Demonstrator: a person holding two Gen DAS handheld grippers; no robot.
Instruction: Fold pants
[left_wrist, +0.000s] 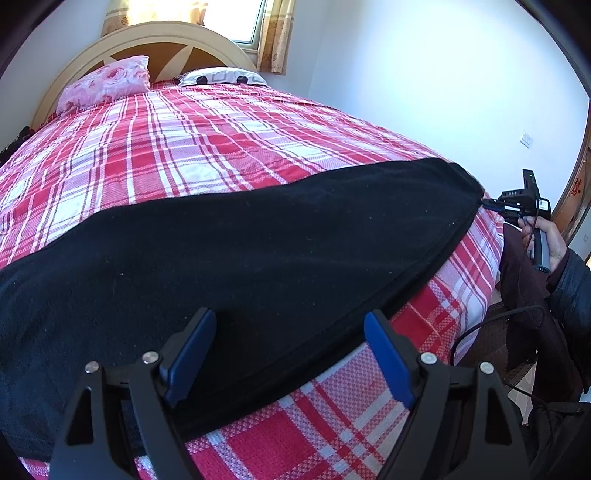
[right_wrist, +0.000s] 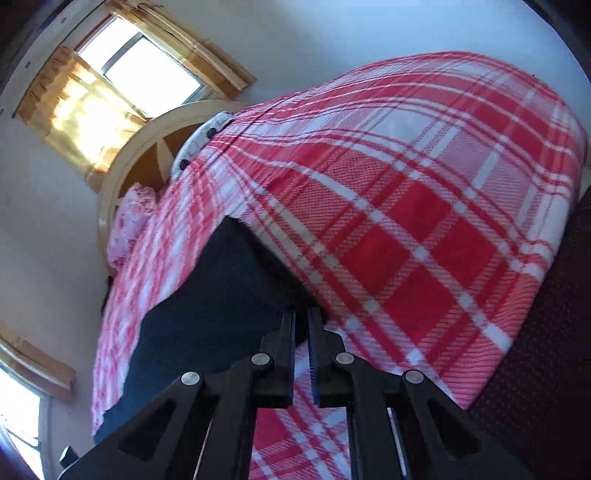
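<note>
Black pants (left_wrist: 258, 236) lie stretched in a long band across the red plaid bedspread (left_wrist: 207, 140), close to the bed's near edge. My left gripper (left_wrist: 291, 321) hovers open over the near hem, and its blue pads (left_wrist: 192, 354) stand wide apart with nothing between them. At the far right end, my right gripper (left_wrist: 487, 203) pinches the pants' corner. In the right wrist view the right gripper (right_wrist: 302, 321) is shut, with the dark cloth of the pants (right_wrist: 221, 295) caught at its tips.
A pink floral pillow (left_wrist: 107, 83) and a white patterned pillow (left_wrist: 221, 76) lie by the curved headboard (left_wrist: 170, 40), under a curtained window (left_wrist: 255, 18). A person's hand (left_wrist: 546, 236) in a dark sleeve holds the right gripper beside the bed's right edge. A black cable (left_wrist: 487, 325) hangs there.
</note>
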